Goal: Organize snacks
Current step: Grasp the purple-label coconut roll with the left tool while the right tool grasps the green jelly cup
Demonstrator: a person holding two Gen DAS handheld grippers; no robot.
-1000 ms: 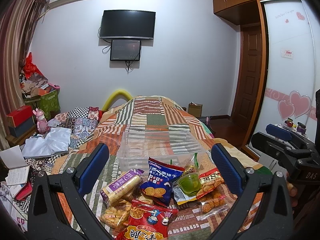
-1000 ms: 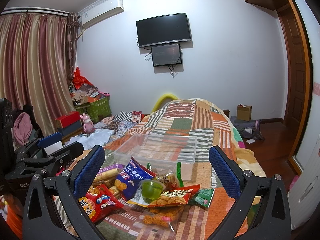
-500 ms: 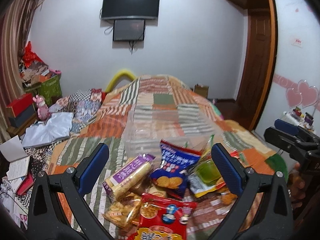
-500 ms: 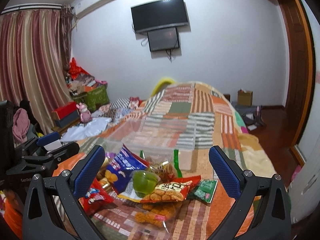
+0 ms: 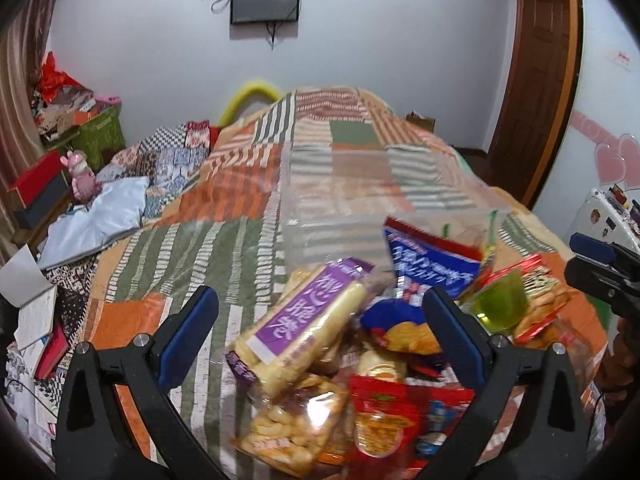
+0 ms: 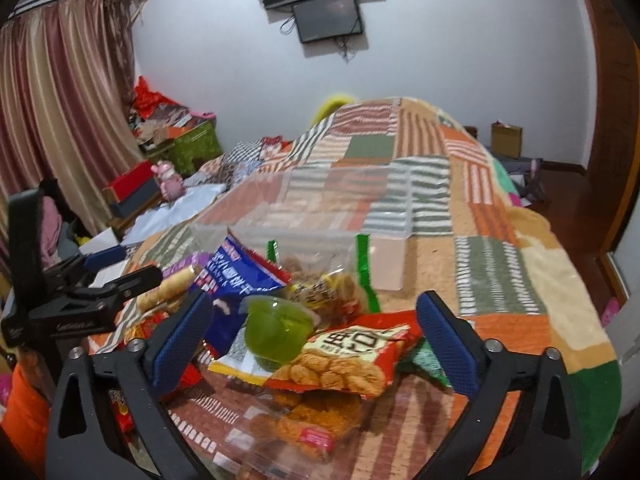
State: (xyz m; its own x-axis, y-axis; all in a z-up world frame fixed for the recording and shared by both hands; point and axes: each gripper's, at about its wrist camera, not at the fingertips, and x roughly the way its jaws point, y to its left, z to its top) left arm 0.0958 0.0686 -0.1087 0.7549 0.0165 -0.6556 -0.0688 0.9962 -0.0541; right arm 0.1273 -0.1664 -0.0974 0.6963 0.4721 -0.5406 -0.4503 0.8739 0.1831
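A pile of snack packs lies on a patchwork bed. My left gripper [image 5: 320, 332] is open, its jaws to either side of a purple-labelled biscuit pack [image 5: 300, 328], above a clear bag of nuts [image 5: 292, 428] and a red pack [image 5: 384, 424]. My right gripper [image 6: 312, 340] is open, its jaws to either side of a green jelly cup [image 6: 276, 332] and a red cracker pack [image 6: 348, 356]. A blue biscuit bag [image 5: 432, 264] [image 6: 236, 272] stands behind. A clear plastic box [image 5: 360, 192] [image 6: 320, 208] sits beyond the pile.
The bedspread [image 6: 500, 272] drops off at the right to a wood floor and door. At the left are a white cloth [image 5: 100, 212], books [image 5: 32, 316], boxes and a curtain. The right gripper shows at the left view's right edge [image 5: 600, 276]; the left one shows in the right view [image 6: 80, 296].
Both grippers have moved forward and down toward the snack pile, which now fills the lower part of both views. Both stay open.
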